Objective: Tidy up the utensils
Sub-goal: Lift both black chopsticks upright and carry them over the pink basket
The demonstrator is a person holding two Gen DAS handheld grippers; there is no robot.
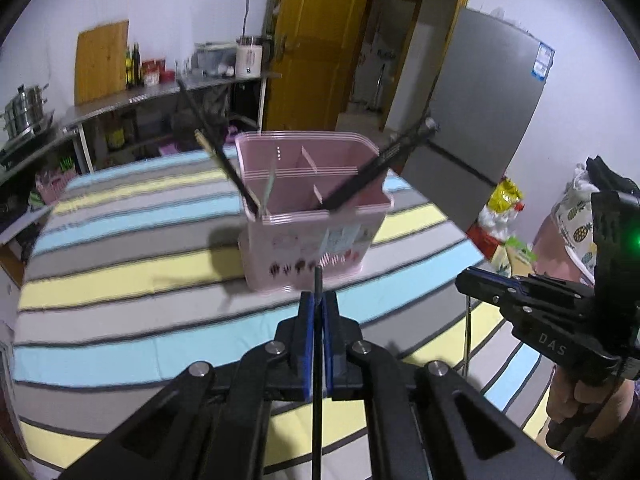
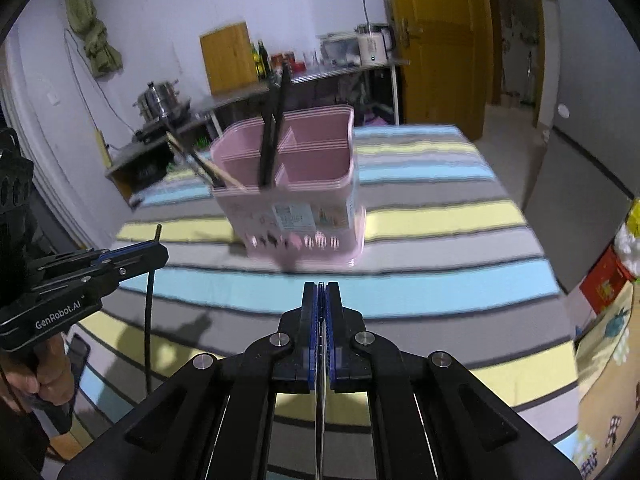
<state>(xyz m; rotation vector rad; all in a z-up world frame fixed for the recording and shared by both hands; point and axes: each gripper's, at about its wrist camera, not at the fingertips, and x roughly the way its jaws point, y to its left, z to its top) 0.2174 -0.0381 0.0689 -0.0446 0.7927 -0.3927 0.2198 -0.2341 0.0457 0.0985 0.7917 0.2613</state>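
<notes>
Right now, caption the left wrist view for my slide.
Left gripper shut on a thin black chopstick, facing the pink plastic utensil caddy on the striped tablecloth.

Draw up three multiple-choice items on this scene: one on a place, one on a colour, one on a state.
1. The pink holder stands on: A the steel counter; B the striped cloth; C the floor.
2. The rod in the left gripper is: A black; B red; C white.
3. The right gripper is: A wide open; B clamped on the holder's rim; C shut on a thin silvery stick.

B: stripes surround its base.
A: the pinched rod looks dark against the cloth.
C: it is closed on a pale sliver.
</notes>
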